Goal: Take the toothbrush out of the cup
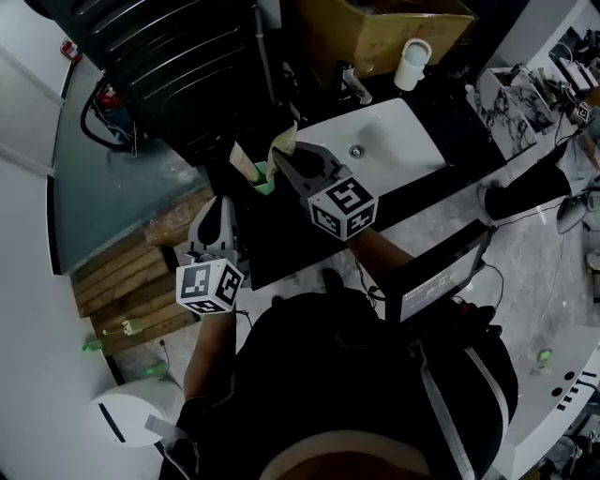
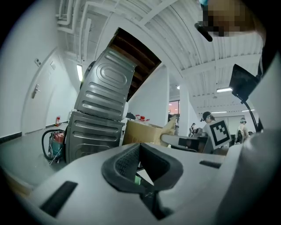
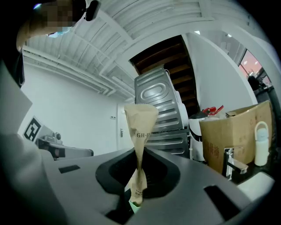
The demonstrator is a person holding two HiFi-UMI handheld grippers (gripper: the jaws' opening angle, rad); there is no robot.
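Observation:
My right gripper [image 1: 281, 161] is shut on a toothbrush in a beige paper wrapper [image 1: 284, 141], held upright above the dark counter. In the right gripper view the wrapper [image 3: 140, 127] is pinched between the jaws [image 3: 139, 184] and fans out above them. Just left of it stands a small green cup [image 1: 264, 184] with a second wrapped piece [image 1: 246, 157] sticking out. My left gripper [image 1: 217, 202] hangs lower left of the cup, shut and empty; in its own view the jaws [image 2: 142, 176] are closed, with a bit of green showing beyond them.
A white sink [image 1: 394, 141] with a faucet [image 1: 354, 86] lies right of the cup. A white bottle [image 1: 411, 64] and a cardboard box [image 1: 394, 28] stand behind it. A dark ribbed machine [image 1: 187, 66] rises at the back left. Wooden planks [image 1: 131, 281] lie on the floor.

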